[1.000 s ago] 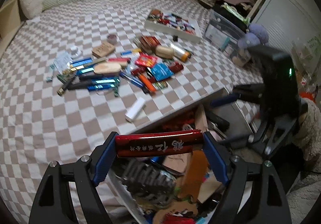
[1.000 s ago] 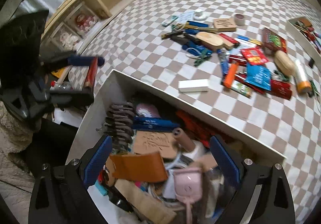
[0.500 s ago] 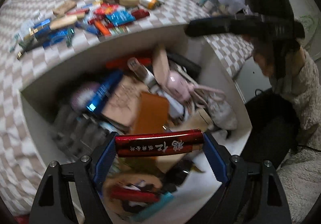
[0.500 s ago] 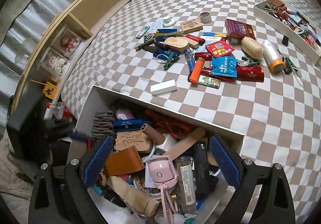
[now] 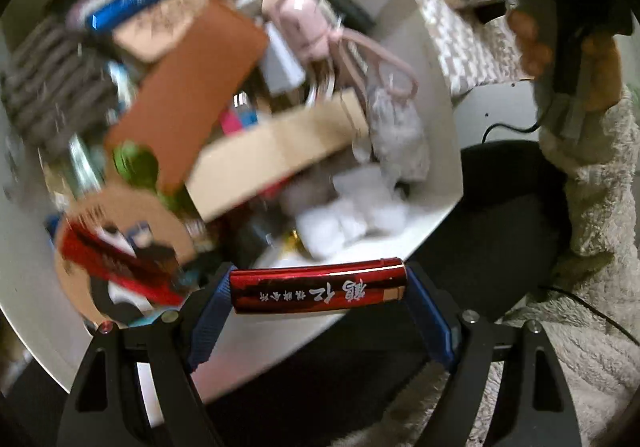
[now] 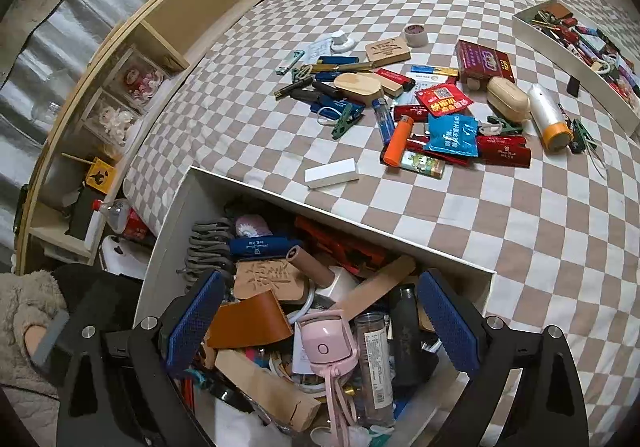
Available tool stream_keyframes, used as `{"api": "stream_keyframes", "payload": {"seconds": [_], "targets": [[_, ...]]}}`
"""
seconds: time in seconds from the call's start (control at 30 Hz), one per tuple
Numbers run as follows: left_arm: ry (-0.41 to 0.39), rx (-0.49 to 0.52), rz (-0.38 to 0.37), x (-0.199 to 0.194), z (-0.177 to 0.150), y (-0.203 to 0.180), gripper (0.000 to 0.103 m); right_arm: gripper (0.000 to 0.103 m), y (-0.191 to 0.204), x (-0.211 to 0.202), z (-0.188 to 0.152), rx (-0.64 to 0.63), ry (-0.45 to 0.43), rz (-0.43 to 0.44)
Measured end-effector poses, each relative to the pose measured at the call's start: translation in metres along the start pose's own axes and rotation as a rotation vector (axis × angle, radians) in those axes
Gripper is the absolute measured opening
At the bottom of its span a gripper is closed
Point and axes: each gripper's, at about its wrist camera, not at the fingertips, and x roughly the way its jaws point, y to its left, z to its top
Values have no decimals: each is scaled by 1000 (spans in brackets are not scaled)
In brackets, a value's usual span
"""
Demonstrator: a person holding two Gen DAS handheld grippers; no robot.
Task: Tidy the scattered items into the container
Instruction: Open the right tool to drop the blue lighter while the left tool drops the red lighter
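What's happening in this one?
A person is clearing small items off a checkered bedspread into a white box already crammed with odds and ends. The left tongs grip a red tube crosswise, above the box's near rim, not yet released. The right tongs hover open and empty over the box. A pile including an orange lighter and a white block is left on the bed.

bedcover (image 6: 500, 247): brown-white checks | container (image 6: 176, 215): white | held tube (image 5: 318, 291): glossy red
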Motion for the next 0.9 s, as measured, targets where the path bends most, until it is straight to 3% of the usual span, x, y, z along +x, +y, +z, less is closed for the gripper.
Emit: {"api": "stream_keyframes", "payload": {"seconds": [0.37,0.5,0.73,0.9], "targets": [[43,-280,1,8,-6,23,84,97,9,-7,-1,-45,-12,29],[54,-303,-8,4,-2,21,100,97,9,-10,-3,-55,-17,32],[69,-303,-3,7,3,17,100,97,6,-14,-5,-47,-24,32],[30,-273,0,-7,10,13,100,97,5,-15,-6,-41,-30,27]]}}
